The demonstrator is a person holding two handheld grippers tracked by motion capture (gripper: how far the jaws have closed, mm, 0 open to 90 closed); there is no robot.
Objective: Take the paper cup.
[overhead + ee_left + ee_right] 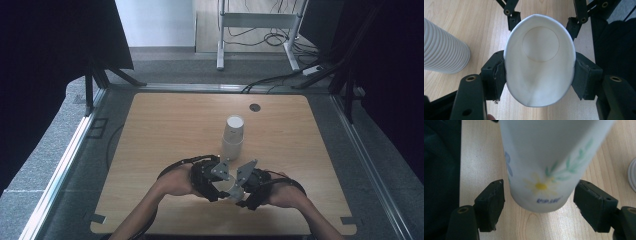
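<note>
My left fingers [537,72] squeeze a cup [540,62] at its rim — my right fingers [537,206] stand open around its base, not touching.

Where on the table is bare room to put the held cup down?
The wood left of the stack of cups, toward the left table edge, is bare, and so is the wood to its right, below the dark round hole. It is crowded at the near middle, where the left tongs squeeze the paper cup beside the right tongs.
</note>
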